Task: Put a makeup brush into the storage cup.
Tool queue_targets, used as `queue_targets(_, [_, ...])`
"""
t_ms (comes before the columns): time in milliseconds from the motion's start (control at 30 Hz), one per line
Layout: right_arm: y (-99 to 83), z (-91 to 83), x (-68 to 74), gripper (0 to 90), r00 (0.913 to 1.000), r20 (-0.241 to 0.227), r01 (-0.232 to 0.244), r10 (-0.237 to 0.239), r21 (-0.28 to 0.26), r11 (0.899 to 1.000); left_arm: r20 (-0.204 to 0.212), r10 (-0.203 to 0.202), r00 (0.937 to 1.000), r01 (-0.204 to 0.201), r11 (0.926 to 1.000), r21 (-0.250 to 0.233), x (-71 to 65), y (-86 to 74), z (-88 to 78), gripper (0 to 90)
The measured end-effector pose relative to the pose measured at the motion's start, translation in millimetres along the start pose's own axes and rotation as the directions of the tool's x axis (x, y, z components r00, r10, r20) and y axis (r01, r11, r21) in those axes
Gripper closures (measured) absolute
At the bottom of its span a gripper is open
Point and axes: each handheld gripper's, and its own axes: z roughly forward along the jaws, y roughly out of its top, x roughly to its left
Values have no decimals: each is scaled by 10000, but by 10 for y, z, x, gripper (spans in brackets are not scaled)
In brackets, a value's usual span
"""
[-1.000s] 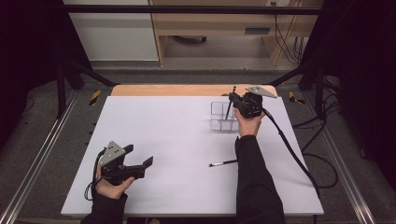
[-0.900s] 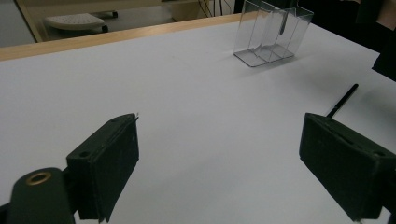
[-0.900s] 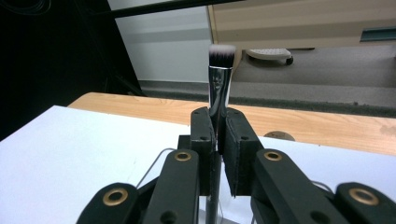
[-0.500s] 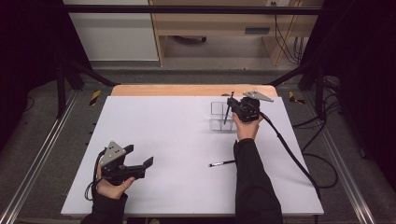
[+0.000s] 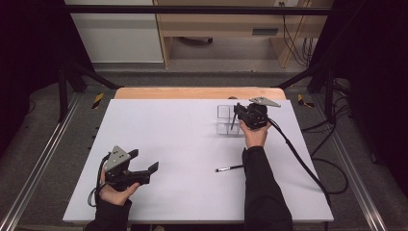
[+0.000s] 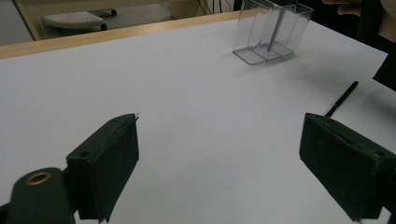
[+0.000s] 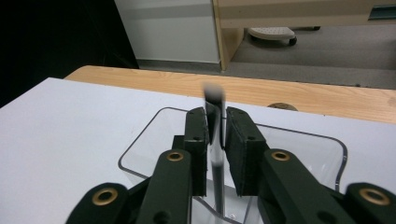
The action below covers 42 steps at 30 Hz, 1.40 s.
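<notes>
The right claw (image 5: 235, 115), clamped on a thin black pen (image 7: 215, 154), has lowered it into the clear plastic compartment holder (image 5: 222, 126); release follows. The left claw (image 5: 144, 169) rests spread, empty.

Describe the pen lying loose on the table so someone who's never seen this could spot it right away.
Start at the white table and find the clear holder near its far right. Come toward the person's side from there: the loose pen lies flat on the bare surface, just left of the person's right sleeve. Unlike the pen clamped upright in the right gripper over the holder, nothing touches it.
</notes>
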Motion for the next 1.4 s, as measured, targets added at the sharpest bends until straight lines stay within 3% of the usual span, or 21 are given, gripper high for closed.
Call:
queue_targets(233, [-4,-117,28,676,9998,-172,67,-69,-126,9999,-1,-42,10000,42,10000,-49,1,6,-10,112])
queue_targets(400, [-22,-252,15,573,9983,-579,-10,3,-128,9999,-13,-25,10000,25,10000,-25,-2,3,-4,112])
queue_targets(733, [-112,-537,66,407,9941,-848,686,-684,-7,9976,-37,-19,10000,19,10000,-19,-1,1,-3,112])
queue_targets(1400, [-297,-1092,206,179,9823,-1402,1200,-1244,-400,9920,-101,3,9999,-2,10000,48,-1,-9,15,111])
